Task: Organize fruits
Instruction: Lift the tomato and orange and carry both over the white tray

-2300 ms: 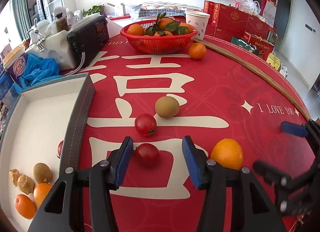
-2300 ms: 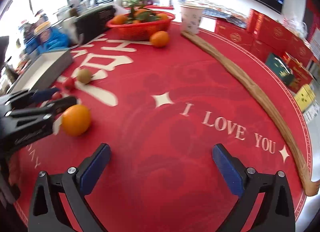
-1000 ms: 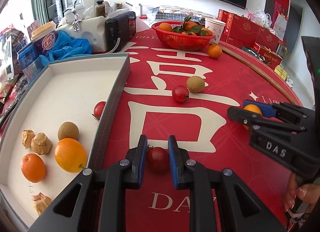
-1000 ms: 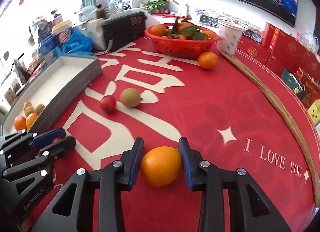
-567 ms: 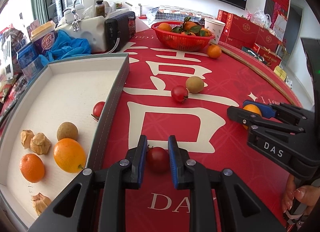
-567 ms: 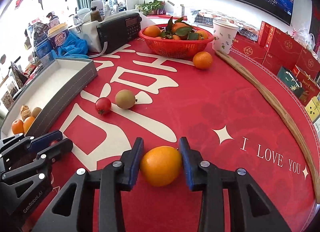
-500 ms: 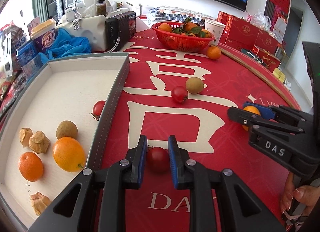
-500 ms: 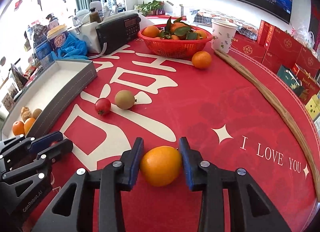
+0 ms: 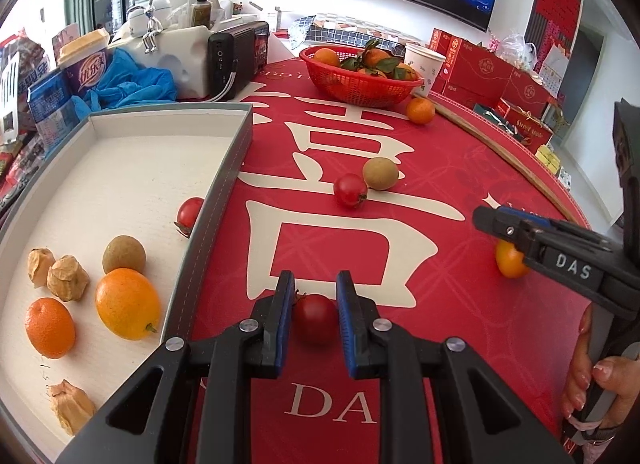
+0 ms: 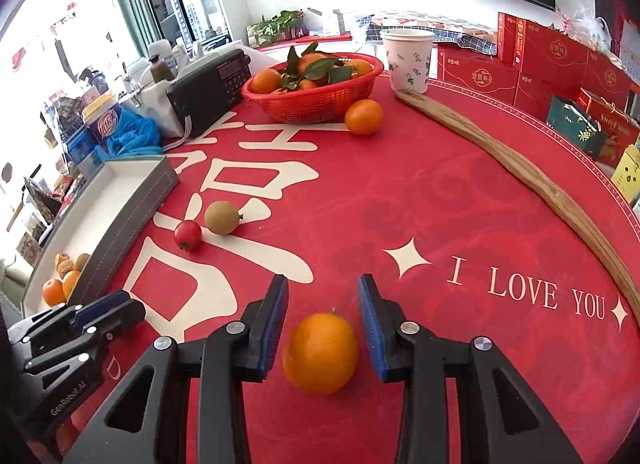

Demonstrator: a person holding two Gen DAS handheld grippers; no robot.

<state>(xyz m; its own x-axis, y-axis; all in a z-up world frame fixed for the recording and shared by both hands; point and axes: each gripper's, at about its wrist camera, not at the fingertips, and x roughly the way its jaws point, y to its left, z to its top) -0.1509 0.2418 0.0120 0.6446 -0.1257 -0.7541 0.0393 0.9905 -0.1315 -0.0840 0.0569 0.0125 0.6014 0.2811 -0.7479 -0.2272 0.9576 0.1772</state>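
Note:
My left gripper is shut on a red tomato, held just right of the grey tray. The tray holds oranges, a kiwi, a tomato and husked fruits. My right gripper has its jaws parted around an orange, with a gap on each side; the orange sits low between them. A second tomato and a kiwi lie on the red tablecloth.
A red basket of leafy oranges stands at the back, a loose orange and a paper cup beside it. A radio stands back left. A curved wooden strip runs along the right.
The right gripper's jaws have opened off the orange, which now sits lower between them. The left gripper still holds the tomato, about where it was.

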